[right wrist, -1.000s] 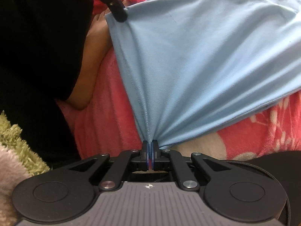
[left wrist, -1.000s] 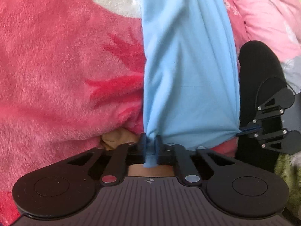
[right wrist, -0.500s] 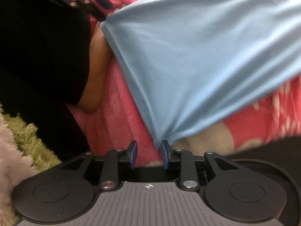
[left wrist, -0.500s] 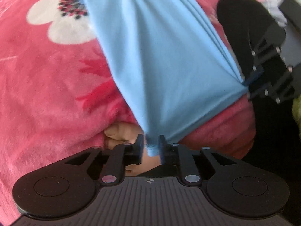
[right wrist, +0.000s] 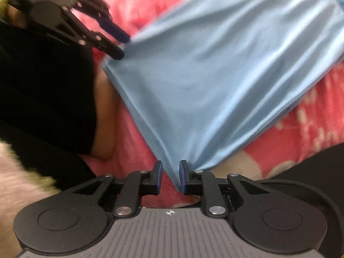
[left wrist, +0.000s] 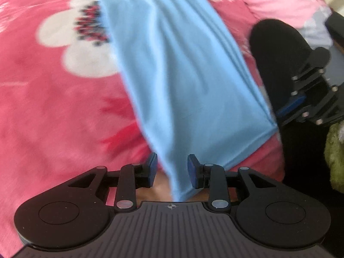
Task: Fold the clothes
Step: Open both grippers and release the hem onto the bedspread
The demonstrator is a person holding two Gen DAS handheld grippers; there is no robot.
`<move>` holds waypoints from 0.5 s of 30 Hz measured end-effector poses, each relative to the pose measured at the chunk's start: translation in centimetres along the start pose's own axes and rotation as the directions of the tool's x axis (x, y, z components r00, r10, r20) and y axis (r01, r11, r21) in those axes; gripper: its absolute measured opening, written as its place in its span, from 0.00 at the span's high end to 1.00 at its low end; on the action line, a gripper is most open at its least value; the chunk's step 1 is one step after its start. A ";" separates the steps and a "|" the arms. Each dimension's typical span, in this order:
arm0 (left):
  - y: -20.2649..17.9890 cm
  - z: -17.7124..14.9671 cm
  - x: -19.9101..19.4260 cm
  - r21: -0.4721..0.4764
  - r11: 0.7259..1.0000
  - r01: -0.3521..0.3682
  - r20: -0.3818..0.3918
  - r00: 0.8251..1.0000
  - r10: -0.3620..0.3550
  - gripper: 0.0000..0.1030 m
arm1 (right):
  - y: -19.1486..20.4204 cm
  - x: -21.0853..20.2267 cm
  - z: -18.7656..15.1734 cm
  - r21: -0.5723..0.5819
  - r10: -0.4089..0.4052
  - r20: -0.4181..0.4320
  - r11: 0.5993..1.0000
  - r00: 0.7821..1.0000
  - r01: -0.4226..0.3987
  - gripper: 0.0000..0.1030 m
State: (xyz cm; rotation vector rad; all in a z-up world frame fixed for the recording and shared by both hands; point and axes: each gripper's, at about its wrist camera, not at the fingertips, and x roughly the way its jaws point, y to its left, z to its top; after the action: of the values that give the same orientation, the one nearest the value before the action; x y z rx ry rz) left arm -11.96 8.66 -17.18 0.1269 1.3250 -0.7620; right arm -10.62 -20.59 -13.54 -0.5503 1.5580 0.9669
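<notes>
Left gripper (left wrist: 172, 169), its jaws just opening, stands apart around a corner of the light blue garment (left wrist: 182, 68), pads clear. Right gripper (right wrist: 169, 175), jaws just narrowing, straddles another corner unpinched. The garment lies on the pink floral blanket (left wrist: 53, 107).

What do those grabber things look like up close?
Each hand-held gripper, left and right, is black plastic: two round discs, a ribbed body, silver rivets on linked bars, and blue rubber pads on the fingertips.
</notes>
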 end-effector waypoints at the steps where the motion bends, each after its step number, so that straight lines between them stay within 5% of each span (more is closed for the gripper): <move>1: -0.3 0.2 0.6 0.021 1.000 0.014 -0.014 1.000 -0.014 0.71 | 0.0 1.3 -0.2 0.013 0.001 -0.037 1.000 0.999 0.000 0.81; 6: -1.8 0.2 4.1 0.089 0.996 0.006 -0.127 0.992 0.005 0.71 | -0.5 1.1 -0.3 0.042 0.039 -0.050 0.998 0.998 -0.037 0.81; 15: -1.3 0.3 -0.5 0.053 0.999 0.011 0.012 1.000 -0.012 0.71 | -4.3 -4.5 3.3 0.156 -0.035 0.240 0.988 0.970 -0.003 0.80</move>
State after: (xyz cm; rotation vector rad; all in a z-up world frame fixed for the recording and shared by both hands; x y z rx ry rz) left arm -12.48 7.73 -16.18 0.1569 1.2956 -0.8068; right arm -4.33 -21.03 -10.37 -0.3217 1.3924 0.8569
